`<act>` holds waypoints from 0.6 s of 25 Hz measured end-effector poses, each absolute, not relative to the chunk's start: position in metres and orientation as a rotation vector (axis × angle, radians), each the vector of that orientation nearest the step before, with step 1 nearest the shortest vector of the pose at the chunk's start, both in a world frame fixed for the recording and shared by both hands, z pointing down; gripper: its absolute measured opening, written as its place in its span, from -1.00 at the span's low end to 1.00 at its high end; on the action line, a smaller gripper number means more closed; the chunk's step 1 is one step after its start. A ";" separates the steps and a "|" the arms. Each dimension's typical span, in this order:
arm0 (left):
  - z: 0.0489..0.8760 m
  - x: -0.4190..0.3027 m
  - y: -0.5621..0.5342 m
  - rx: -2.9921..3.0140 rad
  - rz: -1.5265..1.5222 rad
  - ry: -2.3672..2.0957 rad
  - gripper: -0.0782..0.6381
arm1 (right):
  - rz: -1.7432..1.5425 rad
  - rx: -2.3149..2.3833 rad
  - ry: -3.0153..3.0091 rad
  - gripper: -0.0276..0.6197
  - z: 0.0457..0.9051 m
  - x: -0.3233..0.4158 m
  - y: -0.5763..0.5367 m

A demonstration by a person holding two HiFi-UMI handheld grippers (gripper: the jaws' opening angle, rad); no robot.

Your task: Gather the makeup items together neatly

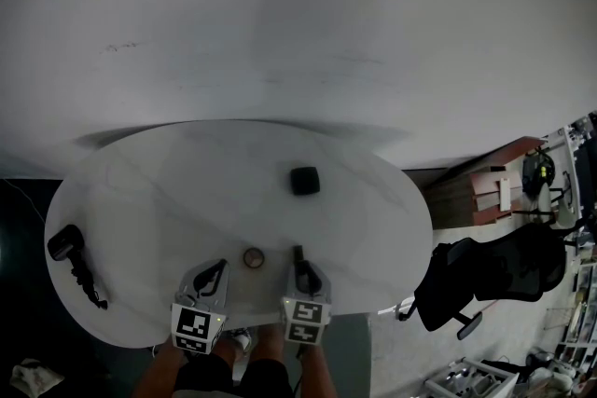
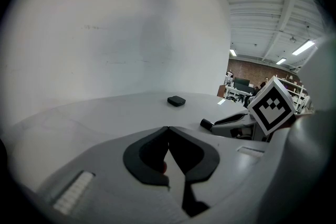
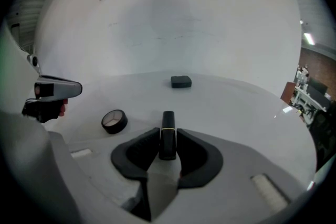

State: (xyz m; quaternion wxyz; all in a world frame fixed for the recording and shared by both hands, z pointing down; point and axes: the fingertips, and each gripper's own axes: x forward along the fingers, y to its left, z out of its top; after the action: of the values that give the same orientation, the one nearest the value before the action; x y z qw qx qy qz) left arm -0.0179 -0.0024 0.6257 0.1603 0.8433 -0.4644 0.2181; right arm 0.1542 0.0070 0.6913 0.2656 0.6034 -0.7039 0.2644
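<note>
Head view first: the white oval table (image 1: 140, 200) fills the middle of the frame, with both grippers down at its bottom edge. The left gripper (image 1: 219, 267) sits lower left of centre and the right gripper (image 1: 298, 264) just right of it, with a black lipstick tube (image 1: 298, 254) poking out of its tips. A little round pot (image 1: 254, 257) lies between the two grippers, near both. A square black compact (image 1: 304, 180) sits further up the table, well apart from everything else. There's also a black handheld gadget with a cord (image 1: 70, 249) over at the far left edge, and I honestly can't tell if it counts as makeup. In the left gripper view, the left gripper (image 2: 168, 129) has its tips pinched together with nothing between them. The compact (image 2: 176, 100) shows up mid-frame, and the right gripper's marker cube (image 2: 273, 107) is off to the right. In the right gripper view, the right gripper (image 3: 167, 135) is clamped narrow on the lipstick tube (image 3: 167, 136), pads pressing on both sides. The round pot (image 3: 114, 121) is off to the left and the compact (image 3: 180, 81) is up top centre. So I'd say it's early days: one item is in hand and nothing is grouped yet. The lipstick needs setting down by the others, and the compact and pot need bringing together.
</note>
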 end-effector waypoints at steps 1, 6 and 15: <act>0.626 -0.018 -0.002 2.408 0.624 -1.328 -0.75 | 0.717 1.630 -1.905 -0.58 0.691 0.154 0.007; 0.627 -0.020 0.000 2.400 0.628 -1.330 -0.75 | 0.733 1.619 -1.941 -0.21 0.689 0.148 0.006; 0.615 -0.021 0.003 2.410 0.599 -1.352 -0.75 | 0.727 1.622 -1.960 -0.18 0.683 0.150 0.006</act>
State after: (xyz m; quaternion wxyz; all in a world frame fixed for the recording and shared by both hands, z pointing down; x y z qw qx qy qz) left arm -0.0213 0.0026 0.6154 0.1562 0.8419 -0.4723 0.2093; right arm 0.1498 0.0063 0.6826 0.2454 0.5944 -0.7180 0.2663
